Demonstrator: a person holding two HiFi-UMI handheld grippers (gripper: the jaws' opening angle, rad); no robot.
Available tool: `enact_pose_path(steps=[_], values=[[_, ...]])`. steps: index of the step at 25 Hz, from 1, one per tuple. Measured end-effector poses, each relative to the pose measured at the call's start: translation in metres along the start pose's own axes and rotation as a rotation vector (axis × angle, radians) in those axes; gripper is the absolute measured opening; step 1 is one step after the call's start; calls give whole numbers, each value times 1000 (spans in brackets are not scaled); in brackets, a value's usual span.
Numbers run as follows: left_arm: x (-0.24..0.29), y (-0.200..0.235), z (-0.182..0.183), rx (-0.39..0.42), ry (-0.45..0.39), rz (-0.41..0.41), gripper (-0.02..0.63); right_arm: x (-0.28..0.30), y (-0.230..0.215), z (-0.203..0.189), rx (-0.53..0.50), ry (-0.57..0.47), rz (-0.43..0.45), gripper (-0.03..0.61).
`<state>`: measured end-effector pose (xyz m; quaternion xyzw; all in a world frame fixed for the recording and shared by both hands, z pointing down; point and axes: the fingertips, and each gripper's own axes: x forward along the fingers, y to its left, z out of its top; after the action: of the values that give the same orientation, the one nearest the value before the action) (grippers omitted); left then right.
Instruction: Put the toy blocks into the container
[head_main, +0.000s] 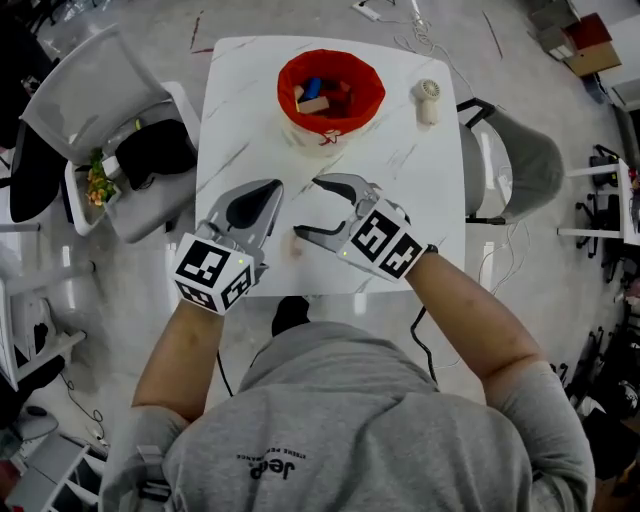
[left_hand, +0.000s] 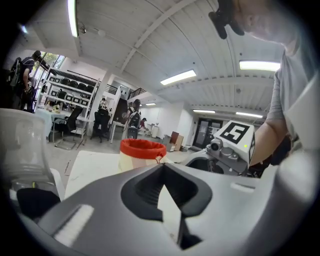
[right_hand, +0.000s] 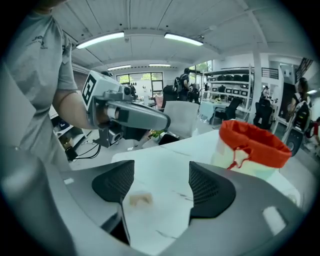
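Reaching over near edge of table (head_main: 240, 120), left claw (head_main: 272, 190) pressed together, right claw (head_main: 308, 208) spread by block (right_hand: 140, 199), container (head_main: 290, 75) well apart.

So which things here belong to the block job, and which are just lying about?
Job: container with blocks inside; tan block on the table; right gripper, open by it; left gripper, shut.
Lying about: small fan beside the container; chairs on either side.

Upside-down "Jeep" logo (head_main: 272, 468) on grey shirt (head_main: 400, 440) back, 6 o'clock in head view; smaller line beside it too tiny to read. Black-and-white square codes on left marker cube (head_main: 213, 272) and right marker cube (head_main: 385, 243).
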<state>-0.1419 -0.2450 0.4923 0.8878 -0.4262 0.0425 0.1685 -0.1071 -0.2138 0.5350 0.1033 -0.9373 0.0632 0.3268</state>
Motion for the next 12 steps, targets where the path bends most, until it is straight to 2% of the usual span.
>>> enact_pose_path(steps=[6, 12], values=[[-29, -15, -36, -45, 28, 23, 48, 39, 55, -59, -39, 149, 121, 357], [-53, -17, -61, -66, 49, 55, 48, 69, 73, -93, -75, 243, 167, 368]])
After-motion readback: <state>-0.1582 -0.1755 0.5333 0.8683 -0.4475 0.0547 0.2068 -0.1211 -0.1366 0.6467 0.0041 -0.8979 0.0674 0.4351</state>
